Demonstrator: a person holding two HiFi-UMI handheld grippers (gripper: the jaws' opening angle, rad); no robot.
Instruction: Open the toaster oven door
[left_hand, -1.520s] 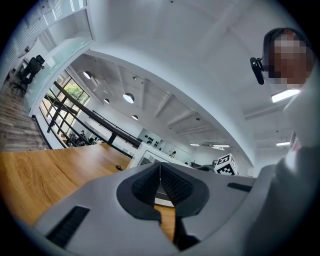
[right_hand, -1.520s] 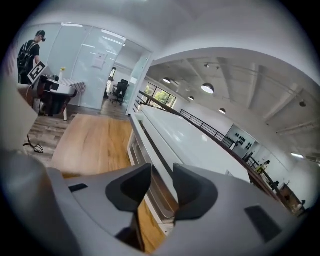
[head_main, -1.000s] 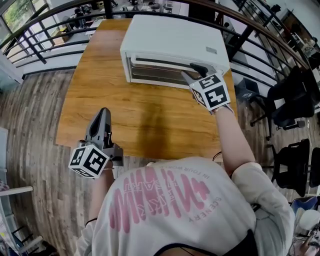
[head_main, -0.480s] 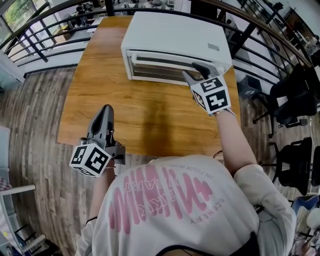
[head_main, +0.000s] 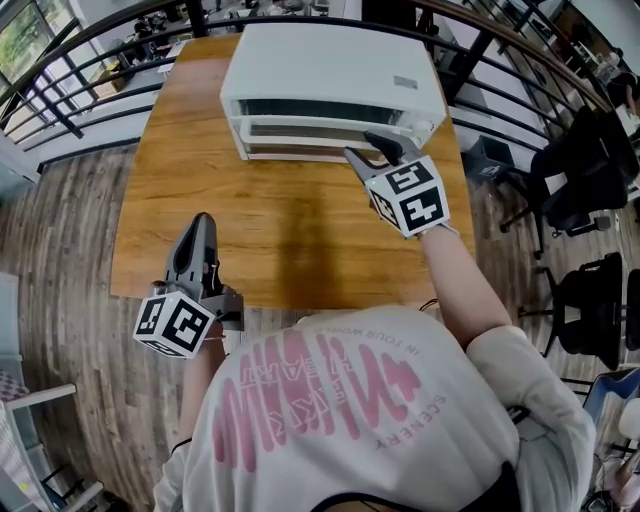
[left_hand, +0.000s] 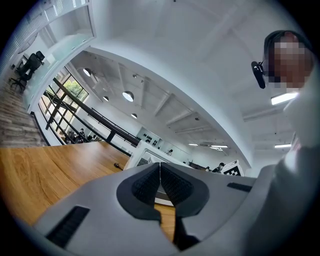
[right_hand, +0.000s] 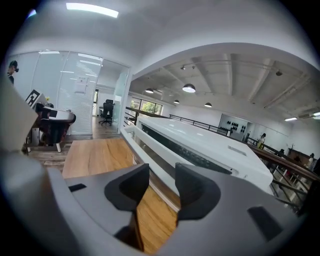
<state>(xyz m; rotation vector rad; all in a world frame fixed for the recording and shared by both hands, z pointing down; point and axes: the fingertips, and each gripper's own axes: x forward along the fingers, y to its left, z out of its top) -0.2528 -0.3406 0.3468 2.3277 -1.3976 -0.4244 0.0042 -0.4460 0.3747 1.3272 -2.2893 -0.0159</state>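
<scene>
1 white toaster oven (head_main: 330, 60) sits at the far end of the wooden worktop (head_main: 290, 235), front facing near. The door (head_main: 300, 133) runs across that front. A dark slot shows between its top edge and the oven shell.

Right tool (head_main: 372, 150): at the door's right end, angled down toward it. In the right gripper view the jaws are part-way in and not touching each other. Their tips sit either side of the door's white edge, pinching it. Worktop wood shows in the gap below the tips. Its marker cube (head_main: 408, 196) sits just near of the oven front.

Left tool (head_main: 203, 225): over the near left part of the worktop, well apart from the oven, pointing far. In the left gripper view the 2 ribbed pads (left_hand: 145, 185) are pressed together with nothing between them.

Surroundings: black railing (head_main: 60, 85) beyond the worktop's far and left sides, plank floor (head_main: 60, 260) at left, 2 dark office chairs (head_main: 585, 190) at right.
</scene>
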